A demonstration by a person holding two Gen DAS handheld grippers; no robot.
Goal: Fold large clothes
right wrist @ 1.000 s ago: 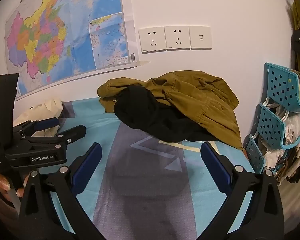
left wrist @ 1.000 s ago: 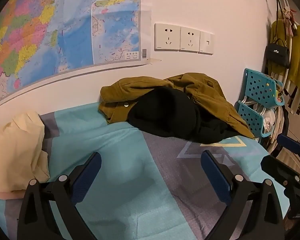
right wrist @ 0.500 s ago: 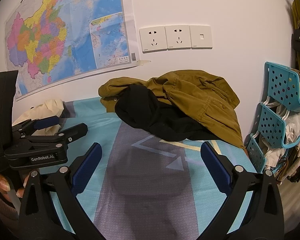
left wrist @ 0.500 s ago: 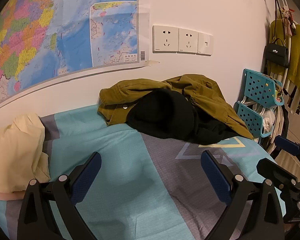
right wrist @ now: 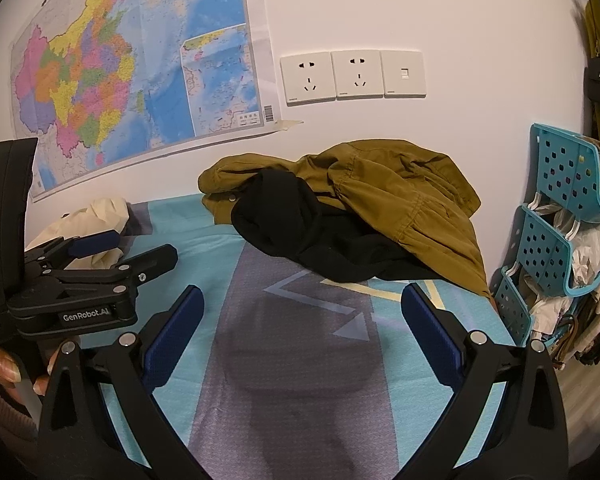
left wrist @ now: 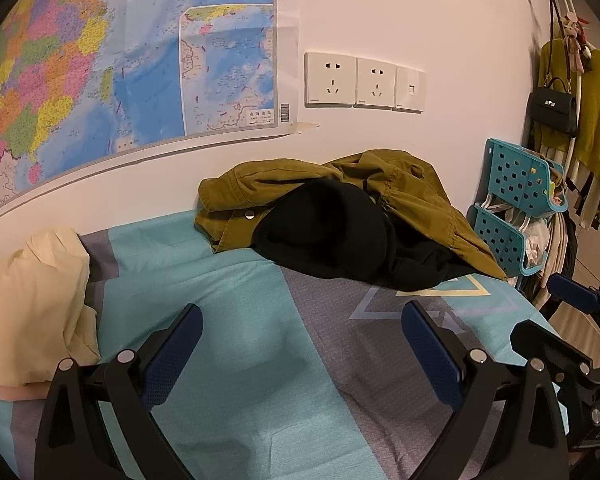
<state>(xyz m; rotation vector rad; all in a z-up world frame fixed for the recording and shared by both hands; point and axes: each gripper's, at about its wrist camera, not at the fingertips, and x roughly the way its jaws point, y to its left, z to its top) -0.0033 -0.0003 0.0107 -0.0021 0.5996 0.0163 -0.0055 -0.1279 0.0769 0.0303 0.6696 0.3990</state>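
Nothing folded yet. Jacket [left wrist: 404, 196] and black garment [left wrist: 332, 236] sit crumpled at the far side of the bed [left wrist: 236, 360], against the wall. Left gripper [left wrist: 300, 344] and right gripper [right wrist: 300, 320] both spread, empty, hovering near. All steps remain.

An olive jacket [right wrist: 400, 200] of matt ribbed cloth and a soft, dull black garment [right wrist: 312, 232] lie at frame centre on a finely textured woven sheet [right wrist: 300, 360], below a glossy paper map [right wrist: 132, 68] and smooth plastic sockets [right wrist: 352, 74].
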